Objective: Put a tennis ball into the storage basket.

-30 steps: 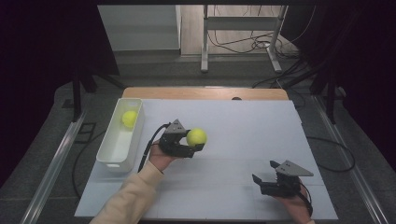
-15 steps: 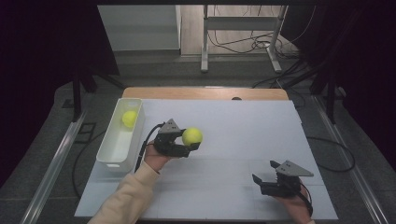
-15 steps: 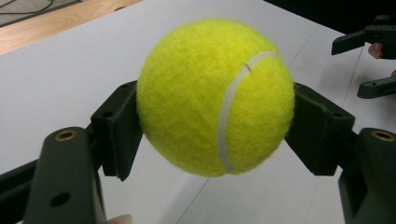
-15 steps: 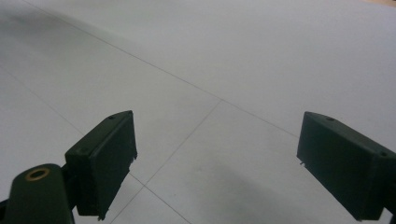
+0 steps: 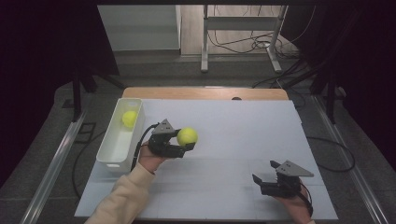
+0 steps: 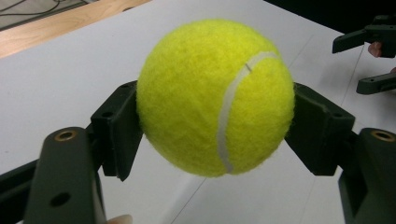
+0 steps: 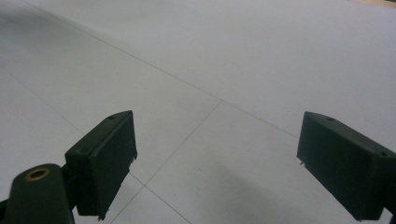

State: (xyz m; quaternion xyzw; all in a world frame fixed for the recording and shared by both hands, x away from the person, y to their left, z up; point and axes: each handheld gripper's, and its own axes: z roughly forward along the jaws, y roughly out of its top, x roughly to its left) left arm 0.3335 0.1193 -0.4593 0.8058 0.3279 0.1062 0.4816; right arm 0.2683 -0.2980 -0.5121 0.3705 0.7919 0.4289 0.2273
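my left hand-held gripper [image 5: 187, 145] pinches the ball [image 5: 187, 136], edging it closer to the bin [image 5: 108, 157] where another ball [image 5: 129, 118] waits; right hand-held gripper [image 5: 262, 175] idles, spread.

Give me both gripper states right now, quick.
Left gripper: shut on the fuzzy yellow-green tennis ball, held off the table.
Right gripper: open, nothing between its jaws.

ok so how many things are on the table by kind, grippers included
tennis balls: 2, one held in the left gripper at, one in the bin at
white bins: 1
grippers: 2, the right gripper open with nothing between its jaws
total: 5
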